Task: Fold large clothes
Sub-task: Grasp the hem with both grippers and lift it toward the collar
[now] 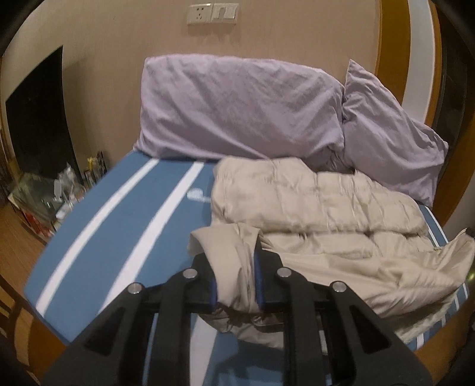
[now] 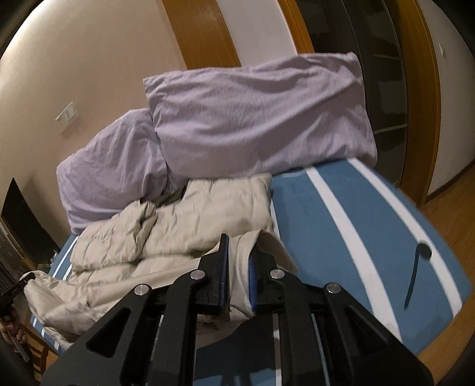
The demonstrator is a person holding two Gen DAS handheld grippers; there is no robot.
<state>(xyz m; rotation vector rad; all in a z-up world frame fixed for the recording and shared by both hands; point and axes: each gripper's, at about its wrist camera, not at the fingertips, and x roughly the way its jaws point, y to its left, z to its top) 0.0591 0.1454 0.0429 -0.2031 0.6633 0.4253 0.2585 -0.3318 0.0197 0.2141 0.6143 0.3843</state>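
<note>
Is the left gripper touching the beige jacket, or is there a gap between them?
Touching. In the left wrist view, the left gripper is shut on a bunched fold of the beige jacket, with the fabric pressed between its blue pads.

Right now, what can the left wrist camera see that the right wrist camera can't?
Only the left wrist view shows the double wall socket above the bed and the clutter on the floor beside it.

Only the right wrist view shows the black strap lying on the blue mattress.

Both show the beige puffy jacket, the purple pillows, and a hand-held gripper shut on jacket fabric: left, right.
</note>
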